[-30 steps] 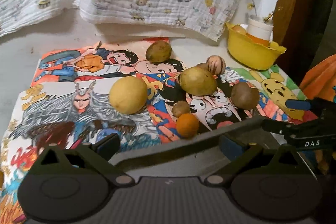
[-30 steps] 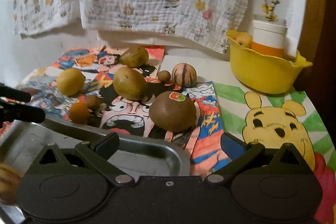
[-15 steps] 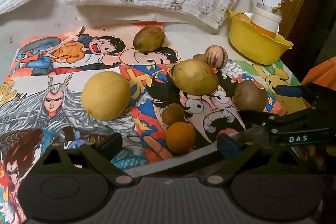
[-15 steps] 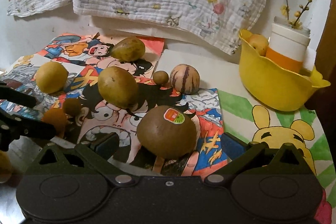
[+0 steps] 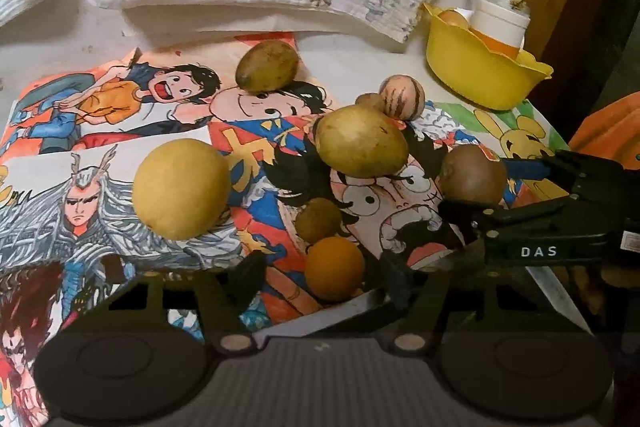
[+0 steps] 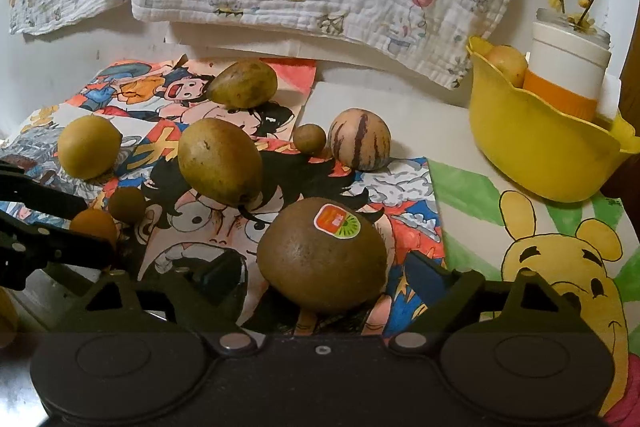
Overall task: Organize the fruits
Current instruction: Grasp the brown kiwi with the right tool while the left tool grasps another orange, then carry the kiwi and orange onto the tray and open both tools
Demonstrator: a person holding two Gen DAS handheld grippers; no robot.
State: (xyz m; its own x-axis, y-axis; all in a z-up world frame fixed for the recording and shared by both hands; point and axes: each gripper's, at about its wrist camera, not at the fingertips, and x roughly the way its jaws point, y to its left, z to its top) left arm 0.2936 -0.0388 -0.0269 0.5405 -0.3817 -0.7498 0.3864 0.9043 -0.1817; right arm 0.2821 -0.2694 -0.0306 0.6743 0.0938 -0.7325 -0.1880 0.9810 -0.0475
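Right gripper [image 6: 320,275] spread wide and empty, straddling the stickered brown fruit [image 6: 322,255] on the desk's cartoon mat [image 6: 408,183] — risked rolling it away if one finger touched first. Left gripper [image 5: 316,277] likewise open, empty, held low around the small orange fruit [image 5: 335,267].

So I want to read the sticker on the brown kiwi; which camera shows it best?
The right wrist view: the kiwi sits close, centred between the open right gripper fingers, sticker facing up. In the left wrist view the kiwi is farther off, with only the sticker's edge visible.
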